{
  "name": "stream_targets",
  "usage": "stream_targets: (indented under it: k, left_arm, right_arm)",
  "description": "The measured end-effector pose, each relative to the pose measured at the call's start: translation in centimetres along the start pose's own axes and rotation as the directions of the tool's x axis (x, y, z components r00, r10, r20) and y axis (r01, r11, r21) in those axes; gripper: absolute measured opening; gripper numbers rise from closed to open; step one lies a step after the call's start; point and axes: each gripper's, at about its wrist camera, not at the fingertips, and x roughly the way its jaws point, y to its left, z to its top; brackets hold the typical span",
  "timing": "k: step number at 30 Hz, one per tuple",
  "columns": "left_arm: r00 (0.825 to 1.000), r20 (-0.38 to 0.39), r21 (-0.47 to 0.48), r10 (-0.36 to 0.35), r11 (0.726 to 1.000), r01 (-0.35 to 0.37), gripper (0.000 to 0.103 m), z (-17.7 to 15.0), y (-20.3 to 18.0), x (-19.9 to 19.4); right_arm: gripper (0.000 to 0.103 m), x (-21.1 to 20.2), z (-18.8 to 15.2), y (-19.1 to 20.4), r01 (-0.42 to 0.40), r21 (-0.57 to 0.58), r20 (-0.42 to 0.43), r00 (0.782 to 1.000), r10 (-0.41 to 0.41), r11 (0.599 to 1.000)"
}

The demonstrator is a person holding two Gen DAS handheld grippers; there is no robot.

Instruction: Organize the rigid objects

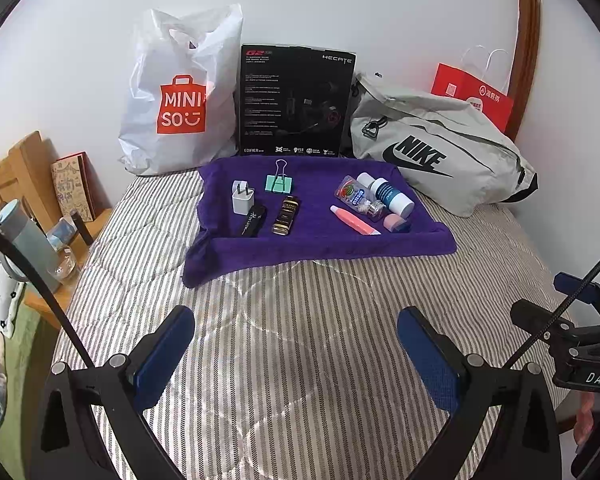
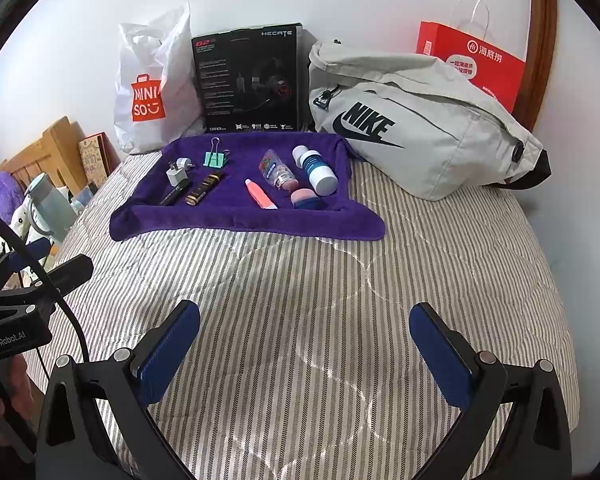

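Bed w/ a striped quilt (image 1: 300,360), white wall behind, bags and a black box lined up along it. Purple towel (image 1: 320,240) lies spread mid-bed, and all the small stuff sits on it. Two clusters: on one side a white charger plug (image 1: 243,199), green binder clip (image 1: 279,184), black tube (image 1: 253,221), dark gold-label bottle (image 1: 285,215). On the other, a pink tube (image 1: 354,220), clear pouch (image 1: 354,196), white-blue bottle (image 1: 392,196), pink-blue cap thing (image 1: 397,224), crowded and touching.

Left hand-held gripper (image 1: 296,344) hovers over bare quilt, fingers spread wide, nothing in them. Right hand-held gripper (image 2: 304,348) is the same: spread, empty, well short of the towel.

Handling, prob: everything looks light and stiff. Plug is boxy, so pinch its flat sides. Bottles are round and smooth, may roll or slip, so take them across the body mid-length. Clip: grab the green body, not the wire loops. The soft towel will give under a push.
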Motion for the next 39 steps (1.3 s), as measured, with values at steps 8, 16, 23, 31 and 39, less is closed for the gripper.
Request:
stream_targets:
  k: [8, 16, 23, 31, 39]
  left_arm:
    - [1.0, -0.001, 0.007, 0.004, 1.0, -0.004, 0.102, -0.05, -0.21, 0.0]
    - [1.0, -0.001, 0.01, 0.002, 1.0, -0.002, 0.102, -0.11, -0.41, 0.0]
    - [1.0, -0.007, 0.011, 0.003, 1.0, -0.003, 0.103, -0.23, -0.27, 0.07]
    - [1.0, -0.01, 0.012, 0.003, 1.0, -0.003, 0.102, -0.3, -0.1, 0.12]
    - [1.0, -0.011, 0.013, 0.004, 1.0, -0.004, 0.102, -0.36, -0.13, 0.17]
  right_arm:
    - [0.103, 0.06, -0.03, -0.12, 0.002, -0.004, -0.003, 1.0, -0.002, 1.0]
    - [0.103, -0.1, 0.07, -0.11, -0.004, -0.008, 0.002, 1.0, 0.004, 1.0]
    - [0.103, 0.02, 0.0, -0.09, -0.004, -0.012, -0.003, 1.0, 0.004, 1.0]
    - [0.103, -0.04, -0.04, -0.14, -0.004, -0.012, -0.003, 1.0, 0.004, 1.0]
    - [0.103, 0.09, -0.12, -0.02, -0.003, -0.022, -0.007, 1.0, 0.002, 1.0]
